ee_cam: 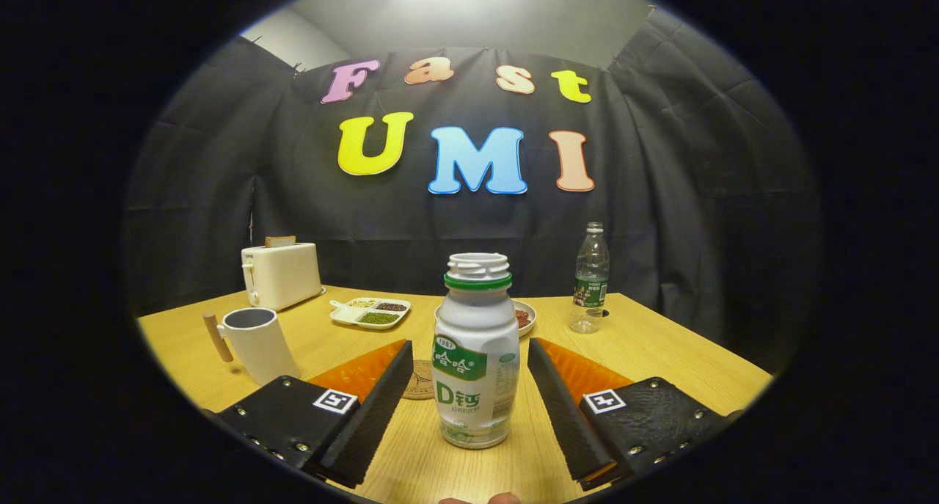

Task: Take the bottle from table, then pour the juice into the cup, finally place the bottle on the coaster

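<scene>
A white uncapped bottle [475, 357] with a green neck ring and green label stands upright on the wooden table [660, 357]. It sits between the two fingers of my gripper [469, 364], which is open, with a gap on each side of the bottle. A white cup [257, 342] with a wooden handle stands to the left, beyond the left finger. A round brown coaster [419, 381] lies on the table just behind the left finger, partly hidden by it and the bottle.
A white toaster [281, 273] stands at the back left. A divided tray [370, 312] of grains lies mid-table, a plate [525, 318] with red food sits behind the bottle, and a clear water bottle [590, 280] stands at the back right.
</scene>
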`<state>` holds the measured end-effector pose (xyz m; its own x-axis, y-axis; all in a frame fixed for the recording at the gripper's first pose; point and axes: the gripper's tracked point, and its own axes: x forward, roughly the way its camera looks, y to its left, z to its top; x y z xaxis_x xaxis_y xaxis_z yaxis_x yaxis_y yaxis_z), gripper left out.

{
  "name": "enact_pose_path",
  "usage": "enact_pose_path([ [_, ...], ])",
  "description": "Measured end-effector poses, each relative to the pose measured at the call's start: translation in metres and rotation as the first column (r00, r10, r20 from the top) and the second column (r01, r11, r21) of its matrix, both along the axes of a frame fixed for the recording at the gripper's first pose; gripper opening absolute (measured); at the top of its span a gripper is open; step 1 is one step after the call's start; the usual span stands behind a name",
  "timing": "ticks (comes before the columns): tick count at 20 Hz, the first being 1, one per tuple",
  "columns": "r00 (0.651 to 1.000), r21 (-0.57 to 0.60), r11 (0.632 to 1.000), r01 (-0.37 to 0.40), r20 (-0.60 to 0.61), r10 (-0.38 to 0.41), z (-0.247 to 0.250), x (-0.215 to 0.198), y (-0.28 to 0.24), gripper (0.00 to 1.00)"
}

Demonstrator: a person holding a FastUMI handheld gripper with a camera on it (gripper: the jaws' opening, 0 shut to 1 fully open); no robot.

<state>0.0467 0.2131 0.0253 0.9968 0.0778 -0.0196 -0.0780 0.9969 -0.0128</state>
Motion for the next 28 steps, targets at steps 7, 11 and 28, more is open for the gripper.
enact_pose_path([
  [7, 0.998, 0.000, 1.000, 0.030, -0.057, -0.030, -0.020, 0.017, -0.001, 0.82],
  [11, 0.997, -0.003, 1.000, 0.028, -0.065, -0.029, -0.018, 0.012, 0.000, 0.72],
  [28, 0.998, -0.306, 0.950, -0.059, -0.052, 0.045, 0.018, 0.010, 0.041, 0.69],
])
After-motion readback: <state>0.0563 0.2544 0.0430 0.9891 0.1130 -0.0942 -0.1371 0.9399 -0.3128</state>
